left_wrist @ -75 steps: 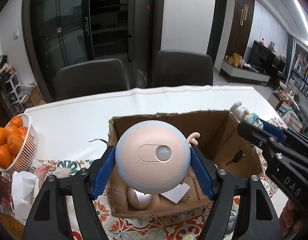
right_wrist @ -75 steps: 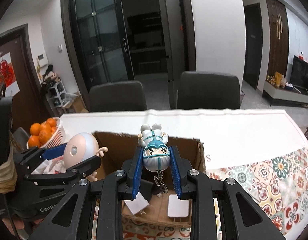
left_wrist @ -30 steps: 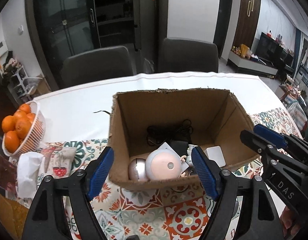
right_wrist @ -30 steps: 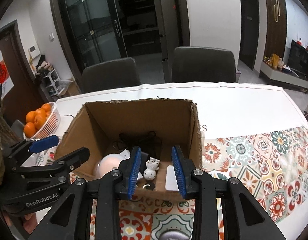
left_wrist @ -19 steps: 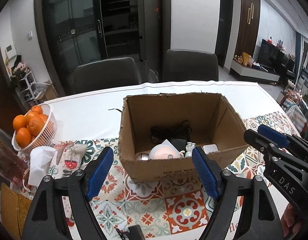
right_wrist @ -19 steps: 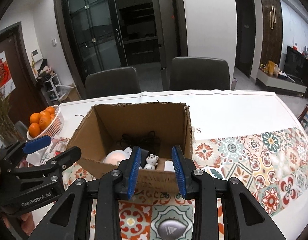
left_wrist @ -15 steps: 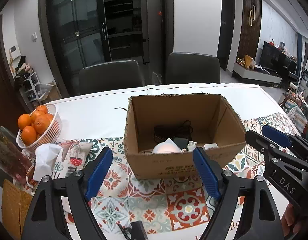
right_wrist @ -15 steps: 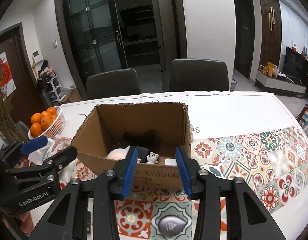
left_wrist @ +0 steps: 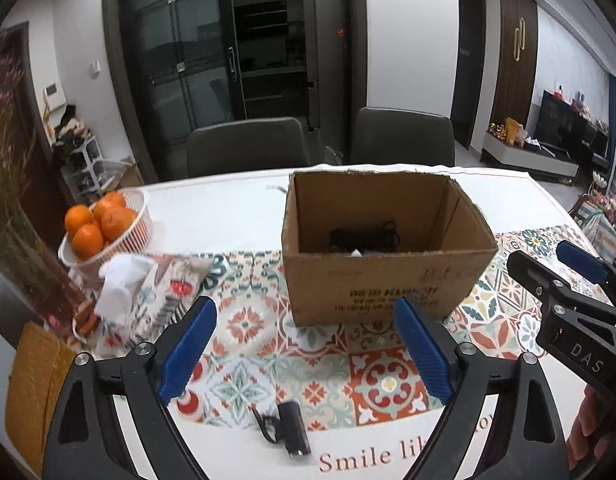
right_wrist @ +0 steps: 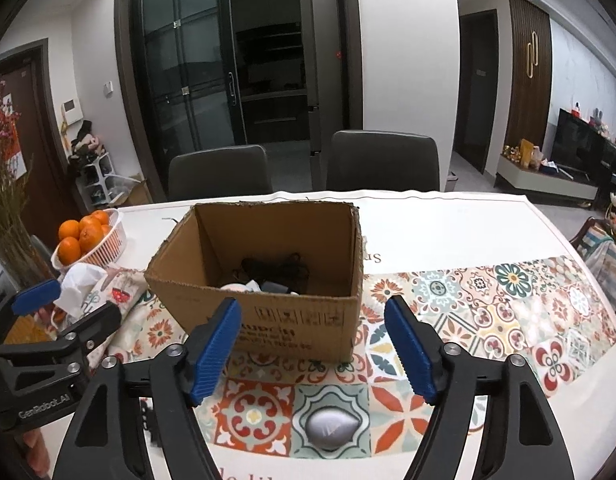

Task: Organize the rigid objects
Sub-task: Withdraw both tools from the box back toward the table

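Note:
An open cardboard box (left_wrist: 384,284) (right_wrist: 268,316) stands on the patterned table runner. Inside it lie a black cable bundle (right_wrist: 280,268) and small items, mostly hidden by the front wall. My left gripper (left_wrist: 306,354) is open and empty, held back from the box. A small black cylinder with a strap (left_wrist: 292,432) lies on the table just below it. My right gripper (right_wrist: 312,354) is open and empty, also short of the box. A grey teardrop-shaped object (right_wrist: 328,428) lies on the runner below it. Each gripper shows at the edge of the other's view.
A white basket of oranges (left_wrist: 104,228) (right_wrist: 88,240) stands at the left, with a tissue pack (left_wrist: 124,280) and floral pouch beside it. A vase of dried flowers (left_wrist: 16,248) is at the far left. Two dark chairs (left_wrist: 248,152) stand behind the table.
Both grippers let go of their toys into the box, then pulled back and up toward the near table edge. The right jaws have opened wider.

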`<action>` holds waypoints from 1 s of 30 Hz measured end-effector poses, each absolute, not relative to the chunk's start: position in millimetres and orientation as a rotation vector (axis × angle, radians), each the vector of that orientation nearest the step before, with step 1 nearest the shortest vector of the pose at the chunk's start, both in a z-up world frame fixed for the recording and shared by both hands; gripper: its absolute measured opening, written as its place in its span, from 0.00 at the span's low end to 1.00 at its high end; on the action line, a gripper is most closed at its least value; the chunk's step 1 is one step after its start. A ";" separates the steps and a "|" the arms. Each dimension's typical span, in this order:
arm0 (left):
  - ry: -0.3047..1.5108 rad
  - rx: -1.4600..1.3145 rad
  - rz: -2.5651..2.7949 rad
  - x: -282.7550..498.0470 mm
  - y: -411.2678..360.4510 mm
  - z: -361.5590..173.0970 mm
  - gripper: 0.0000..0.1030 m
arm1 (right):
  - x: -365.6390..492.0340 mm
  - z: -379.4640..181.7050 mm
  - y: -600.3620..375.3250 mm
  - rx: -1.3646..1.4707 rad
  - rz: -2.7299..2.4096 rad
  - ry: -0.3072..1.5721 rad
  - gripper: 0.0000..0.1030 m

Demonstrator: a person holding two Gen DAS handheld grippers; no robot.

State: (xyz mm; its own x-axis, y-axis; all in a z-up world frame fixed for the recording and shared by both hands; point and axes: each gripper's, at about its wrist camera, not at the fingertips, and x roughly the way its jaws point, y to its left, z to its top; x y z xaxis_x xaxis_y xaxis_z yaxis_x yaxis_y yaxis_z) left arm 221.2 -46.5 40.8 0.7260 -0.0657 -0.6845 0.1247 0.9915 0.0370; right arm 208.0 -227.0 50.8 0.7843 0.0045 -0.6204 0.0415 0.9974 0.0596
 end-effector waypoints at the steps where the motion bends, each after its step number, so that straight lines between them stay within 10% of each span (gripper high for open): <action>1: 0.756 0.073 -0.105 216.9 -44.9 37.7 0.89 | 205.7 49.7 -226.8 0.069 -0.022 0.669 0.73; 30: 0.818 0.001 -0.012 160.4 -17.4 -38.5 0.95 | 137.7 -5.2 -205.8 -0.012 -0.071 0.597 0.90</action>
State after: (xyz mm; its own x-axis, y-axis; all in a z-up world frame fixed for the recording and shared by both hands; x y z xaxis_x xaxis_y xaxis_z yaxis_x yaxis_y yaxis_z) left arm 160.4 -17.4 -38.5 0.6835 -0.0100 -0.7299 0.0107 0.9999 -0.0036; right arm 137.7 -205.8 -5.2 0.8245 -0.0698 -0.5616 0.0631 0.9975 -0.0314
